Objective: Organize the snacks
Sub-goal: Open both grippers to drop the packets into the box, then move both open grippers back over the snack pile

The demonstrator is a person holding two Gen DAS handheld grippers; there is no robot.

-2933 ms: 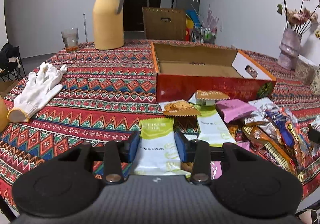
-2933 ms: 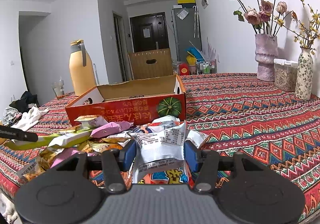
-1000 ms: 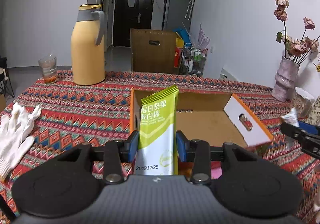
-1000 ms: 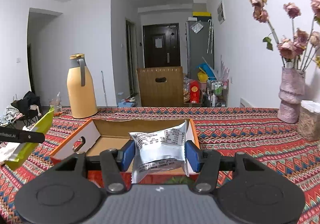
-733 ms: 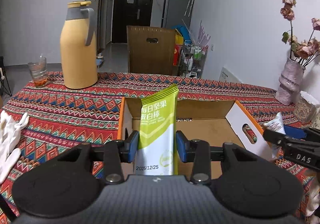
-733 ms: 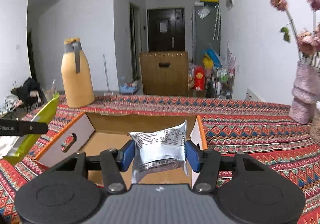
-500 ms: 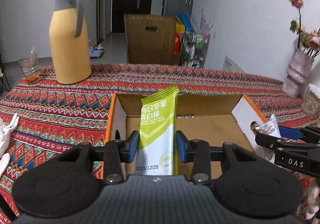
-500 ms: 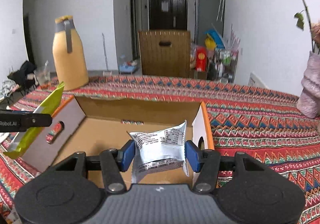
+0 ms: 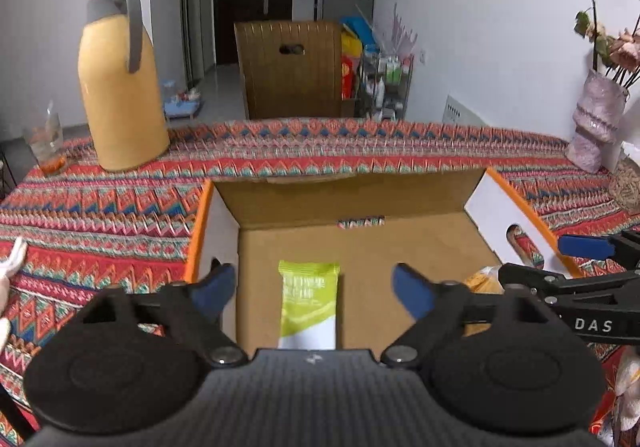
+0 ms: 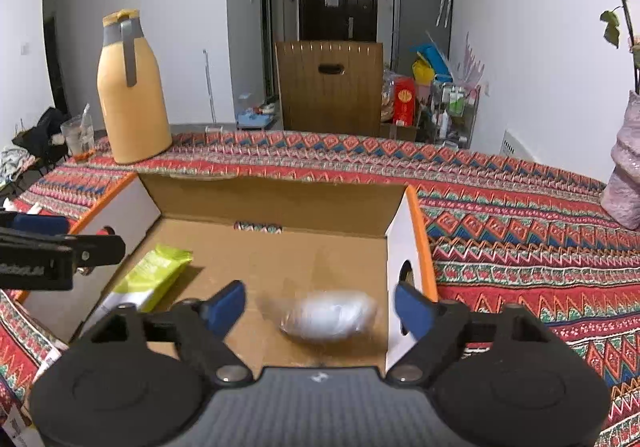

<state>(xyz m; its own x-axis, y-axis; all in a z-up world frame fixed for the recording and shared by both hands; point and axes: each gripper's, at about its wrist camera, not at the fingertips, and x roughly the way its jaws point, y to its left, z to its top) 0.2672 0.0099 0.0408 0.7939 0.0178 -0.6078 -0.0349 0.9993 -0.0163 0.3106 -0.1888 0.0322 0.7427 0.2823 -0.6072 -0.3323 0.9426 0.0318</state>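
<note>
While both tools have just been opening, left tool (image 9: pixel 310 289) apart over green packet (image 9: pixel 308 307), right tool (image 10: pixel 320 307) apart over blurred white packet (image 10: pixel 330 314), inside cardboard box (image 10: pixel 276 203).

The tablecloth (image 9: pixel 320 151) is patterned in red, orange, teal and blue zigzag bands. The cardboard box (image 9: pixel 360 207) is shown plain brown inside, with orange rims and white end flaps. A lime-green and white snack bar (image 9: pixel 308 307) is seen in it, and a blurred packet (image 10: pixel 330 315), seemingly silvery white. The jug (image 9: pixel 120 87) is yellow with a grey handle.
</note>
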